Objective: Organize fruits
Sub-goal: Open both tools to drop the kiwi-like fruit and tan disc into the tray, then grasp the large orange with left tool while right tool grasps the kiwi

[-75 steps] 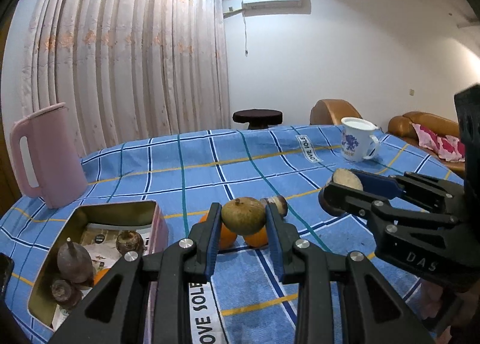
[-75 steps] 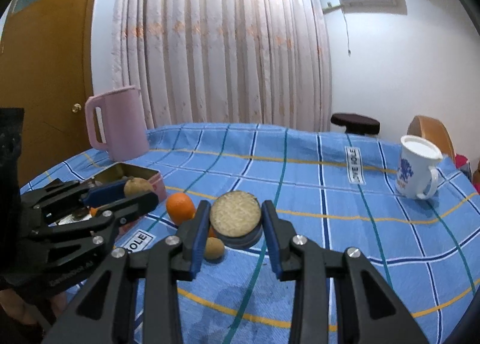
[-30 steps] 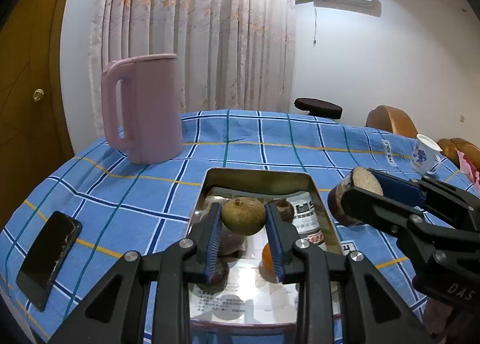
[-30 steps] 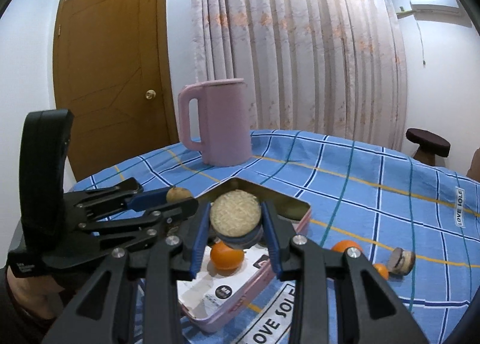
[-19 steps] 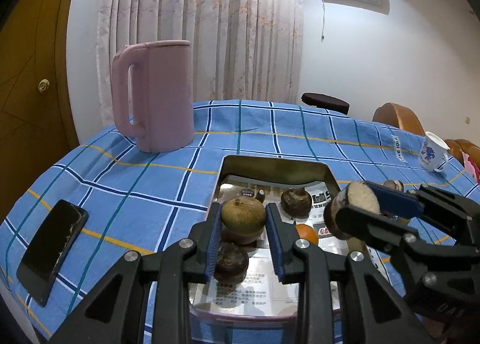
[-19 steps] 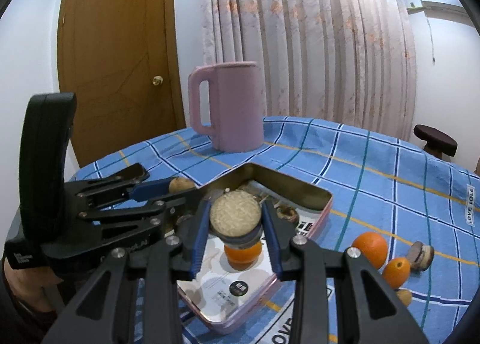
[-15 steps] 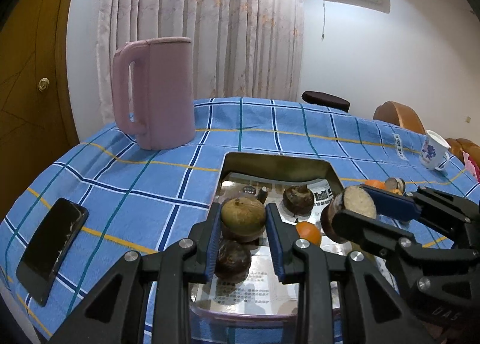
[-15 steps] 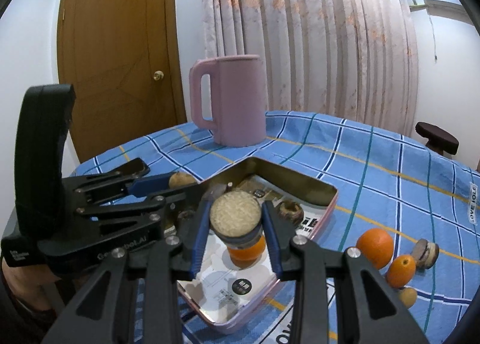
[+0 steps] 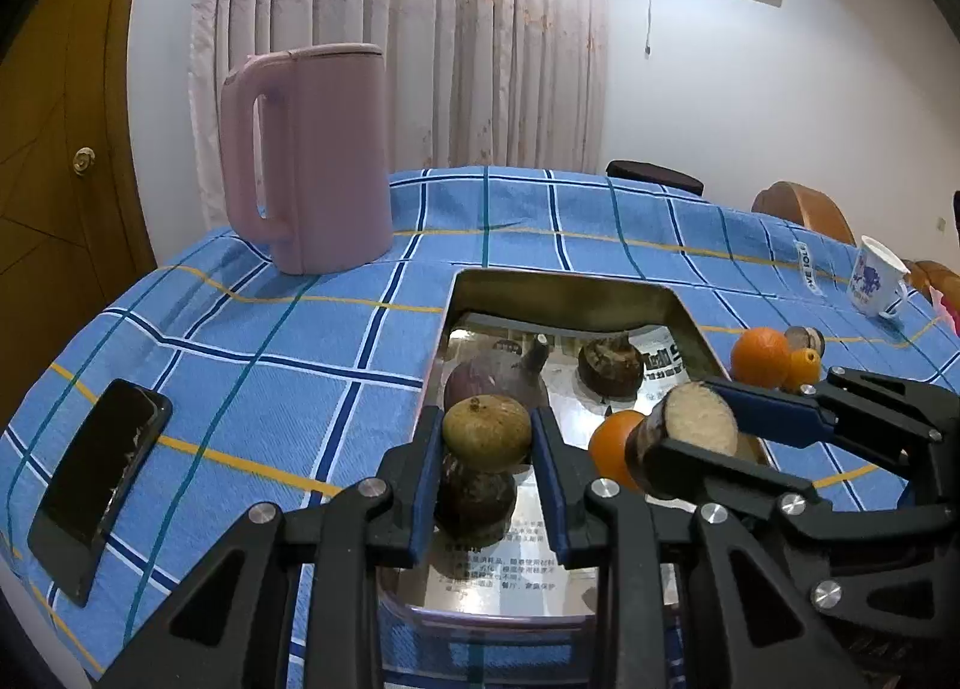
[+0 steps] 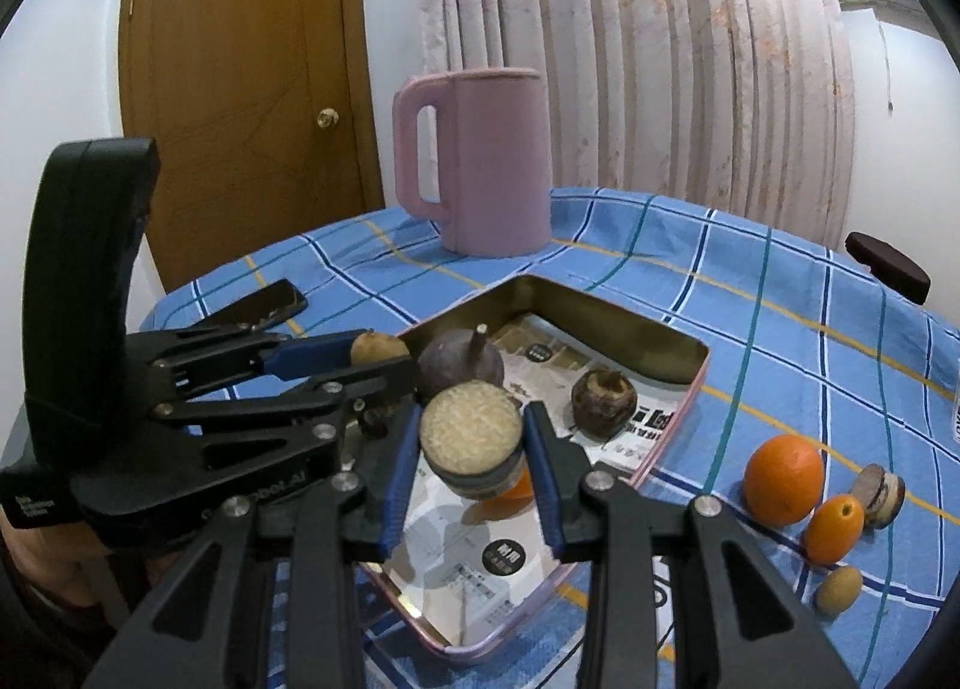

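Tin tray (image 9: 681, 309) walls ring both claws: left claw (image 9: 487, 449) clamps brown fruit (image 9: 487, 433), right claw (image 10: 471, 452) clamps cut root (image 10: 471, 437).

Left gripper (image 9: 487, 437) clamps a round olive-brown fruit (image 9: 487, 432). Right gripper (image 10: 471, 443) clamps a cut brown piece (image 10: 471, 437), pale grainy cut face toward the camera. Both held over the metal tin (image 10: 672, 419). Inside the tin ahead of the fingers: purple stemmed fruit (image 10: 459, 368), brown knobby fruit (image 10: 603, 398), an orange (image 9: 612, 440) partly hidden. Right of the tin on the cloth: large orange (image 10: 783, 479), small orange (image 10: 833, 527), small olive fruit (image 10: 839, 590), brown halved piece (image 10: 881, 494).
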`<state>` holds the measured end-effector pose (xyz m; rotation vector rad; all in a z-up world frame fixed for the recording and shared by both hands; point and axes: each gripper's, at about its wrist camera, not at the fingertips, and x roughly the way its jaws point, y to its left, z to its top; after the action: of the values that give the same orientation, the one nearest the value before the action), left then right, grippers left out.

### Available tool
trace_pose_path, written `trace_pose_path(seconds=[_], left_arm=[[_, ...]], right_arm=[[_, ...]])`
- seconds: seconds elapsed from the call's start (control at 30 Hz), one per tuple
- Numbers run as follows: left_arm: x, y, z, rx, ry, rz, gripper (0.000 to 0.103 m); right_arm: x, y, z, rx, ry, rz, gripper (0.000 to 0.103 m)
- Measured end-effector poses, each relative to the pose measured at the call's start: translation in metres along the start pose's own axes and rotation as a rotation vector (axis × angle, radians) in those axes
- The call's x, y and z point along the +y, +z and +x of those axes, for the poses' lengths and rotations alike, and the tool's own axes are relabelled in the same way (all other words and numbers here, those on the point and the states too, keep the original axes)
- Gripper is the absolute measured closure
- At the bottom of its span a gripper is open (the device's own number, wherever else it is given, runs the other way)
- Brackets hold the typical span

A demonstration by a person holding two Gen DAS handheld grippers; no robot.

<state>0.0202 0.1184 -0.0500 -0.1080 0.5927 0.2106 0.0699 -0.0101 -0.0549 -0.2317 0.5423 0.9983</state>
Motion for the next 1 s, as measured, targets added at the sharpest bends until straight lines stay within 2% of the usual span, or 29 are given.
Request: trace_pose_path(seconds=[0.47, 0.57, 0.6, 0.67, 0.73, 0.77, 0.9, 1.0], left_arm=[[0.001, -0.002, 0.006, 0.028, 0.016, 0.012, 0.072], [0.003, -0.002, 0.004, 0.031, 0.015, 0.005, 0.071], [0.003, -0.002, 0.003, 0.034, 0.012, 0.005, 0.068], [0.001, -0.002, -0.002, 0.027, -0.002, 0.008, 0.060], [-0.003, 0.000, -0.007, 0.019, -0.015, 0.007, 0.043], [-0.007, 0.002, -0.012, -0.003, -0.014, 0.008, 0.040], [-0.032, 0.007, -0.021, -0.036, -0.059, 0.041, 0.037], [-0.051, 0.010, -0.021, -0.041, -0.090, 0.064, 0.037]], right_arm=[[0.002, -0.002, 0.009, 0.064, 0.034, -0.009, 0.065], [0.001, -0.002, 0.009, 0.065, 0.044, -0.007, 0.062], [0.001, -0.002, 0.007, 0.056, 0.036, -0.006, 0.057], [0.001, -0.002, 0.000, 0.036, 0.009, -0.023, 0.052], [-0.001, -0.003, -0.013, 0.006, -0.020, -0.037, 0.049], [-0.005, -0.004, -0.021, -0.005, -0.040, -0.037, 0.048], [-0.042, -0.010, -0.059, -0.033, -0.132, 0.015, 0.045], [-0.083, -0.020, -0.081, -0.012, -0.249, 0.088, 0.045]])
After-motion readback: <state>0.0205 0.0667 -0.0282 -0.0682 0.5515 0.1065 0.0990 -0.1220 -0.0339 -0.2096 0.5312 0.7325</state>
